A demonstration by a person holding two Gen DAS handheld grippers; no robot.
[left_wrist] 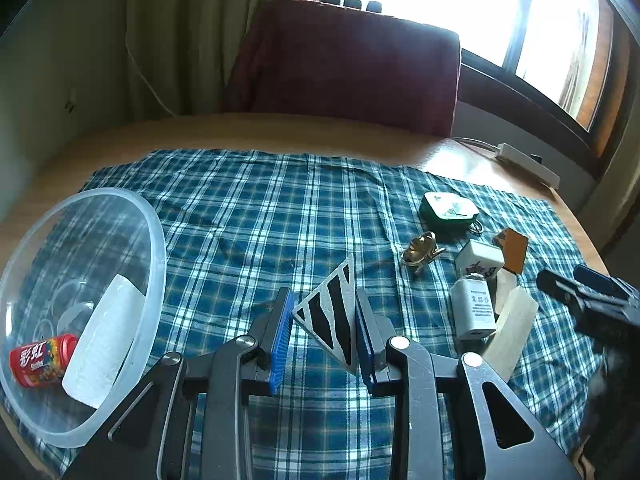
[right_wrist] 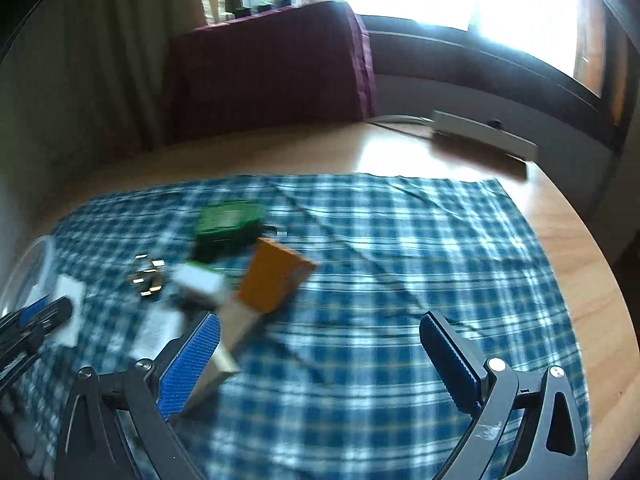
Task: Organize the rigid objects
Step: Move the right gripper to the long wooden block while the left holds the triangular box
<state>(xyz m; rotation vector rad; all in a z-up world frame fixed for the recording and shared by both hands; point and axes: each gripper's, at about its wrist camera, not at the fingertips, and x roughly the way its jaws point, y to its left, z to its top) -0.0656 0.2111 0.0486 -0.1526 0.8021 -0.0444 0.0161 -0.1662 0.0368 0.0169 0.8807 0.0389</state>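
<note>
Presently pinching a grey triangular plate with black stripes between the blue pads of the left gripper, jaws narrow, plate standing on edge and apparently lifted a little above the blue checked cloth. Seems to touch the plate only at one corner on the one side and along one flat face on the other, so not a very sure hold.

Over to the left, just beside, a clear round plastic bowl, already containing a red cylindrical candy can and a white rectangular block. Probably the place for the plate too.

On the other side, spread wide and holding nothing: the right gripper, blurred in its own view. Close to an orange rectangular block and with a pale translucent bar touching or nearly touching its left finger; cannot tell which because of the blur.

Possible troubles from here:
- Turning of the plate in the pads during carrying, because of the corner contact, then dropping outside the bowl.
- Hitting the bowl rim with the low point of the plate, if carried too low, and pushing the light bowl away.
- Knocking over the crowded pieces beside the right gripper, such as the white charger, if closing there without clear aim.
</note>
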